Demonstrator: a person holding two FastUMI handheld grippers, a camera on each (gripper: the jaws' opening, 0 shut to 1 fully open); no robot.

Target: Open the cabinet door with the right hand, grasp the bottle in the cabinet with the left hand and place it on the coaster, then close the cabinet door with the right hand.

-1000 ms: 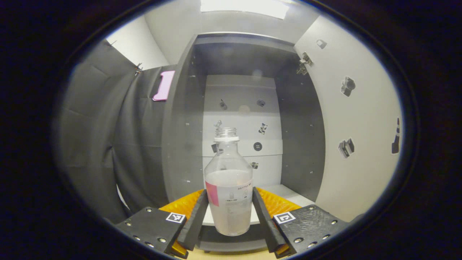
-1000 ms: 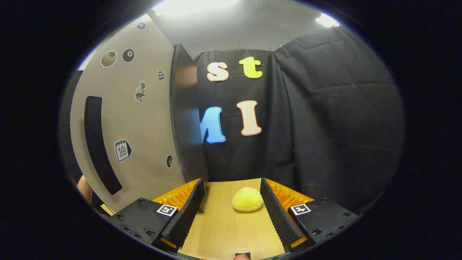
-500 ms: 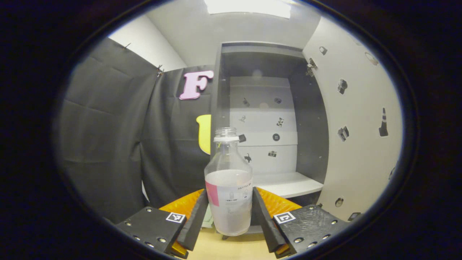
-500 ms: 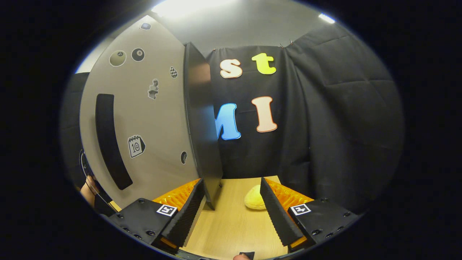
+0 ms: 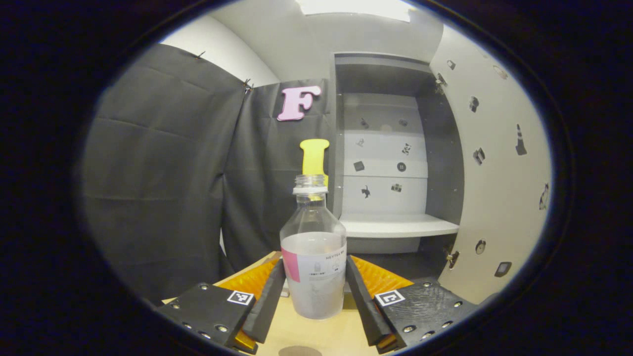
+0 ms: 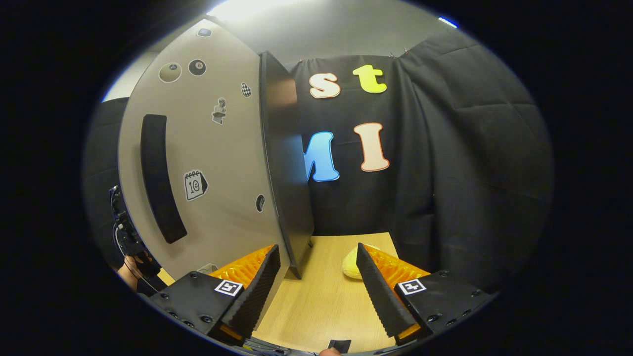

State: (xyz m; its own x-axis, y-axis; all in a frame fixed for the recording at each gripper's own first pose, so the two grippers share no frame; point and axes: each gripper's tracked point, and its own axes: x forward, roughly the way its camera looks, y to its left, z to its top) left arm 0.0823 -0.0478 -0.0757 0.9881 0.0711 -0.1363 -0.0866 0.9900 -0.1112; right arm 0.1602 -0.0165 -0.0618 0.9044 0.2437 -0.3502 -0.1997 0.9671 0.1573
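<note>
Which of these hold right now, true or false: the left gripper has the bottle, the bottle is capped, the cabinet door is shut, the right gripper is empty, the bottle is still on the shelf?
1. The left gripper is shut on the bottle. True: both fingers press its sides.
2. The bottle is capped. False: its neck is open, with only a white ring below the thread.
3. The cabinet door is shut. False: it stands swung open, and the left gripper view looks into the cabinet.
4. The right gripper holds nothing. True: its fingers are spread over the wooden table.
5. The bottle stands on the shelf. False: it is held out in front of the cabinet, over the table.
</note>
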